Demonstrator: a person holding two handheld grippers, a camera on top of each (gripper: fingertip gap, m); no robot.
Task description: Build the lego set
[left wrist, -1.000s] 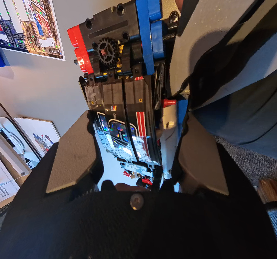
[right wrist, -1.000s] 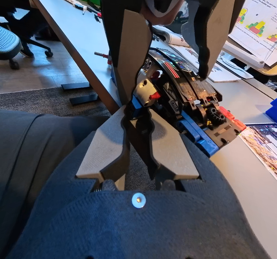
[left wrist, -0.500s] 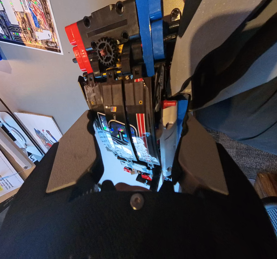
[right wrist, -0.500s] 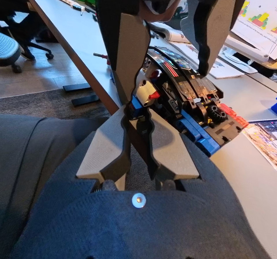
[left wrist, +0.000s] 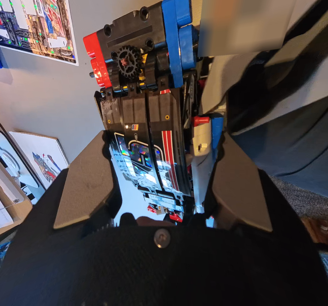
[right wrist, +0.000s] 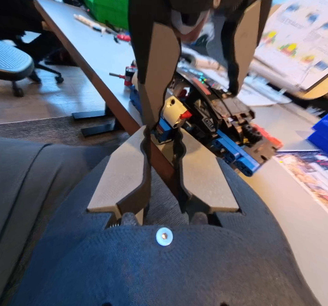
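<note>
1. Left gripper (left wrist: pixel 162 138) grips the lego car (left wrist: pixel 150 123) across its width: one finger on the black roof side, the other against the blue and white side. Fingers are closed onto the body, model fills the gap between them.
2. Seen from the right wrist view, the left gripper (right wrist: pixel 193 106) comes down from above over the lego car (right wrist: pixel 218 120), fingertips at the two sides of the car's middle.
3. The car lies at the near edge of the grey table (right wrist: pixel 99 49), tail end with blue beams (right wrist: pixel 236 155) pointing toward the right gripper side, red pieces (right wrist: pixel 266 137) at the far corner.
4. Black gear (left wrist: pixel 129 62) sits at the car's far end in the left wrist view, between a red block (left wrist: pixel 95 61) and a blue frame (left wrist: pixel 177 36).
5. Right gripper (right wrist: pixel 162 134) is slightly spread with a narrow gap, nothing between the fingers. Its tips sit just in front of the car's blue and white side part (right wrist: pixel 173 114), close to the lower fingertip of the left gripper; contact cannot be told.
6. Printed instruction sheet (left wrist: pixel 35 17) lies on the table beyond the car; a booklet (left wrist: pixel 44 157) lies off to the left.
7. Green bin (right wrist: pixel 104 3) at the table's far end, office chair (right wrist: pixel 14 61) on the floor at left. Right view is motion-blurred.
</note>
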